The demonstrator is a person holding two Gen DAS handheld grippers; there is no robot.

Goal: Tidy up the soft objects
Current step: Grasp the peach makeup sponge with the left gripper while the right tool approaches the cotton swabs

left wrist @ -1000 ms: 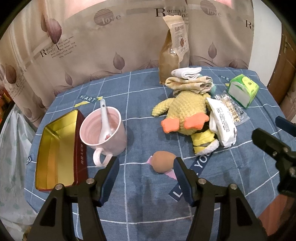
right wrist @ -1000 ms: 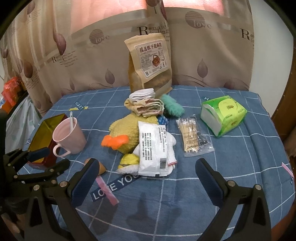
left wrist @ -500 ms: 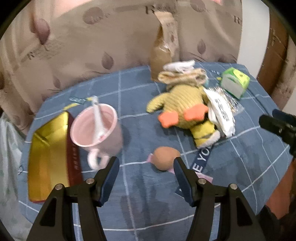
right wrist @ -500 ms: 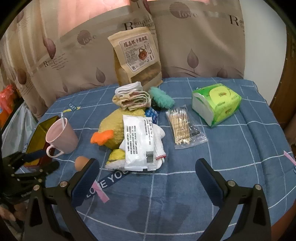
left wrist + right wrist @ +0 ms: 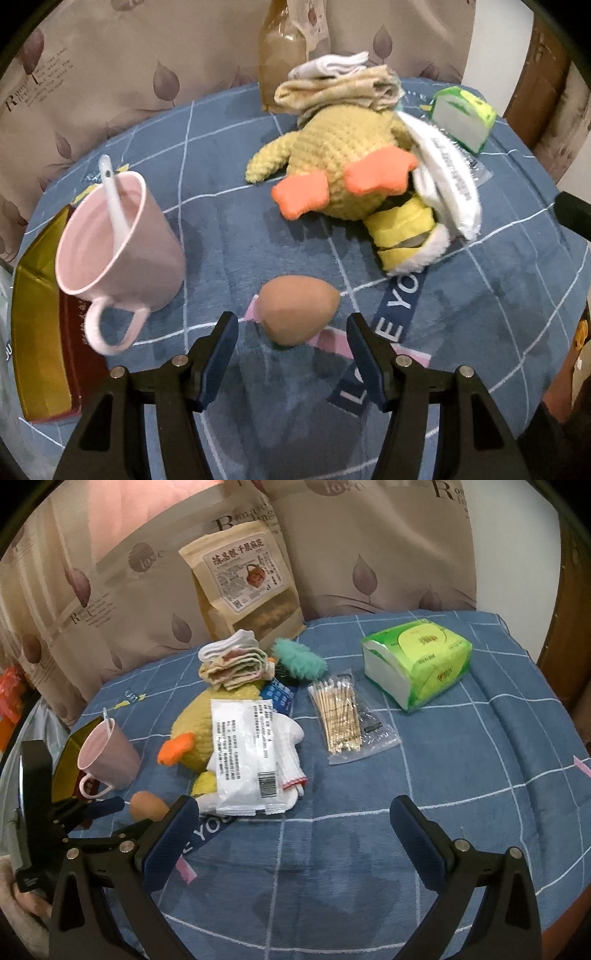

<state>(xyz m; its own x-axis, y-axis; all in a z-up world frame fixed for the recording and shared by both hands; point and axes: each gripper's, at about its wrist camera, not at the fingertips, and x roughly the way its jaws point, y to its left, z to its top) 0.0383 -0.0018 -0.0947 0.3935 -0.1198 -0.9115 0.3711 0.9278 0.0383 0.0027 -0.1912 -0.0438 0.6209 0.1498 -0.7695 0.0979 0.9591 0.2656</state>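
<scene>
Left hand-held gripper (image 5: pixel 291 345) open, straddling sponge egg (image 5: pixel 297 309).

Leaf-print curtain (image 5: pixel 369 554) (beige) behind table (image 5: pixel 480 775)

Both hand-held grippers (image 5: pixel 291 341) (image 5: pixel 295 834) angle downward, jaws apart

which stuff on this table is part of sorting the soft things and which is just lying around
Likely part of the job:
- egg-shaped sponge, lined up between the open left gripper
- plush duck
- folded cloths
- white gloves pack
- teal fluffy item

Probably just lying about:
- pink mug with spoon
- gold-lined box
- snack bag
- cotton swabs
- tissue pack
</scene>
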